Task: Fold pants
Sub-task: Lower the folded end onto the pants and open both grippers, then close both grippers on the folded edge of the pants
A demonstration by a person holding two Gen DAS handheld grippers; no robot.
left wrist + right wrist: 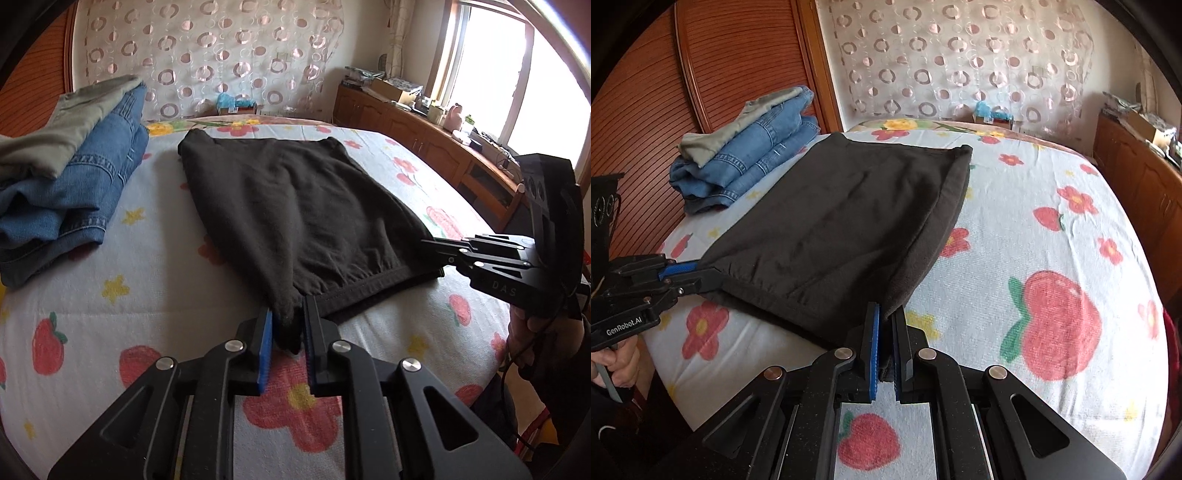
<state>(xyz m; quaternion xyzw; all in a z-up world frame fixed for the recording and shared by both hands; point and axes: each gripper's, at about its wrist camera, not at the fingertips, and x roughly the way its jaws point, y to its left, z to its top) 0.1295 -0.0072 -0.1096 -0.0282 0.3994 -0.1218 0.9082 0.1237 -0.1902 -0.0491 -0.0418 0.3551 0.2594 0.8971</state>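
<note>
Dark brown pants (295, 206) lie folded into a wide rectangle on the flower-print bed (110, 325). My left gripper (287, 314) holds the near left corner, with a bunch of dark cloth filling the narrow gap between its blue pads. In the right wrist view the same left gripper (701, 271) pinches that corner low over the bed. My right gripper (886, 314) is shut on the near right corner of the pants (831, 229), and the cloth rises to its pads. From the left wrist view the right gripper (428, 243) reaches in at the hem's right end.
Folded jeans with a grey-green garment on top (74, 177) are stacked at the bed's left (750, 162). A wooden cabinet (406, 122) runs along the right under a window. A ribbed wooden panel (701, 74) stands behind the pile. Hands (535, 325) grip the handles.
</note>
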